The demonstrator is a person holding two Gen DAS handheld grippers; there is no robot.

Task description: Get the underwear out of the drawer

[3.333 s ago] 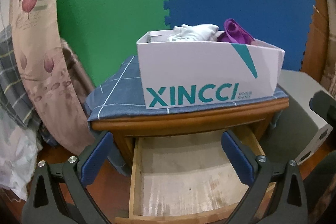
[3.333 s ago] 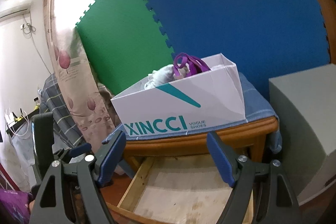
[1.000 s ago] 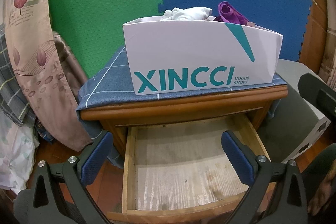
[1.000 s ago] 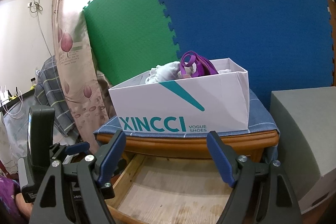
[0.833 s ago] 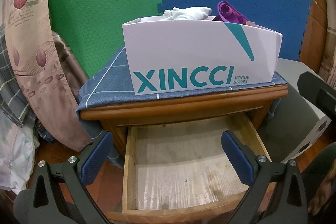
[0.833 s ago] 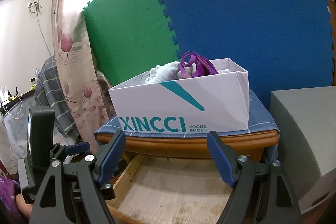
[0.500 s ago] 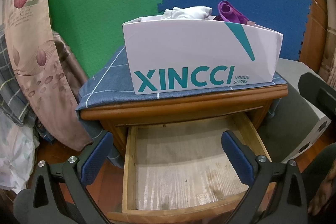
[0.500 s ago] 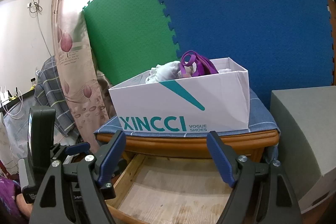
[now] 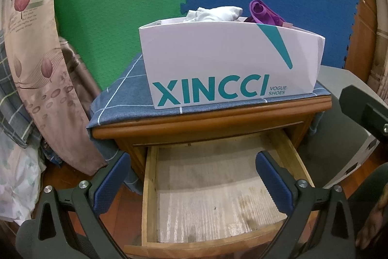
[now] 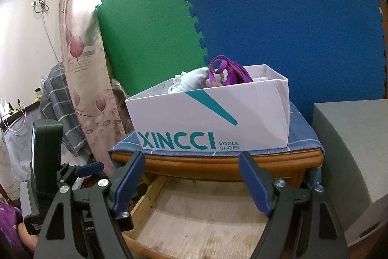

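Underwear (image 9: 214, 13) sits bundled, white beside purple, in the shoe box (image 9: 230, 64) atop the nightstand, above and beyond both grippers. Left gripper (image 9: 191, 176) and right gripper (image 10: 191, 176) hang wide open, holding nothing, over the bare drawer (image 9: 208, 186).

- The right gripper (image 10: 191, 174) fills the near foreground, its blue-padded jaws spread wide with nothing between them.
- Beyond it, a wooden drawer (image 10: 201, 217) stands pulled out; the part of its floor in view is bare board.
- Above the drawer, a nightstand (image 10: 218, 165) under a blue checked cloth (image 10: 302, 137) carries a white shoebox (image 10: 262, 113).
- A pale garment (image 10: 191, 81) and a purple garment (image 10: 230, 72) rise over the far rim of the shoebox.
- The left gripper (image 10: 89, 168) shows at the near left.
- A grey box (image 10: 351, 157) sits on the right.
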